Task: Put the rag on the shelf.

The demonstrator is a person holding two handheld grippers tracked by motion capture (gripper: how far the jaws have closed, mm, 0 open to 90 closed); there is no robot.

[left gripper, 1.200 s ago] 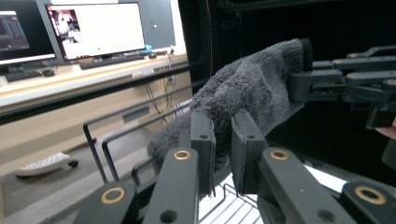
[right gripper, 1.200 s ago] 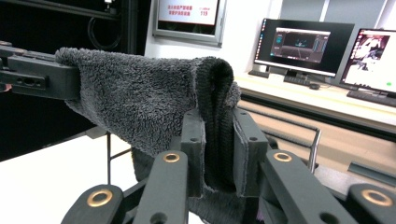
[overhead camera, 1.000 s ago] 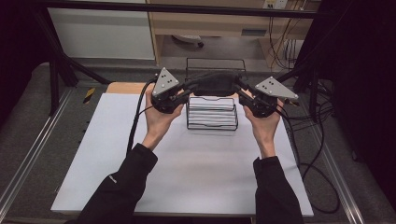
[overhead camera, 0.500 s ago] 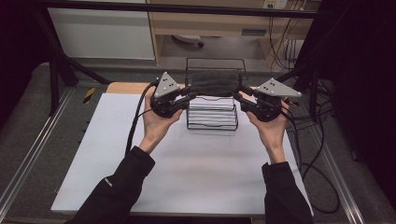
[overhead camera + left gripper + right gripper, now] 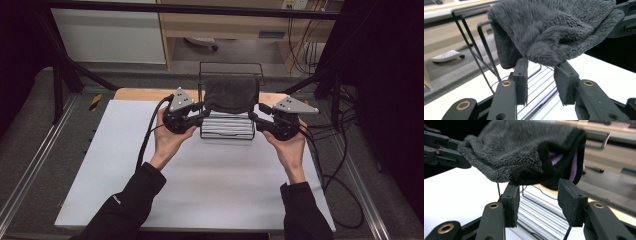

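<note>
A person's left tool (image 5: 202, 111) stands partly open, its jaws having just been opening, the end of a dark grey fleece towel (image 5: 231, 93) above its pads and no longer pinched. The towel drapes over the top rail of a black wire rack (image 5: 227, 131) at the far side of the white counter (image 5: 210, 175) (soft, light, floppy; best taken by its end hems). At right, the right tool (image 5: 255, 116) has likewise been opening, empty. No writing is legible.
</note>
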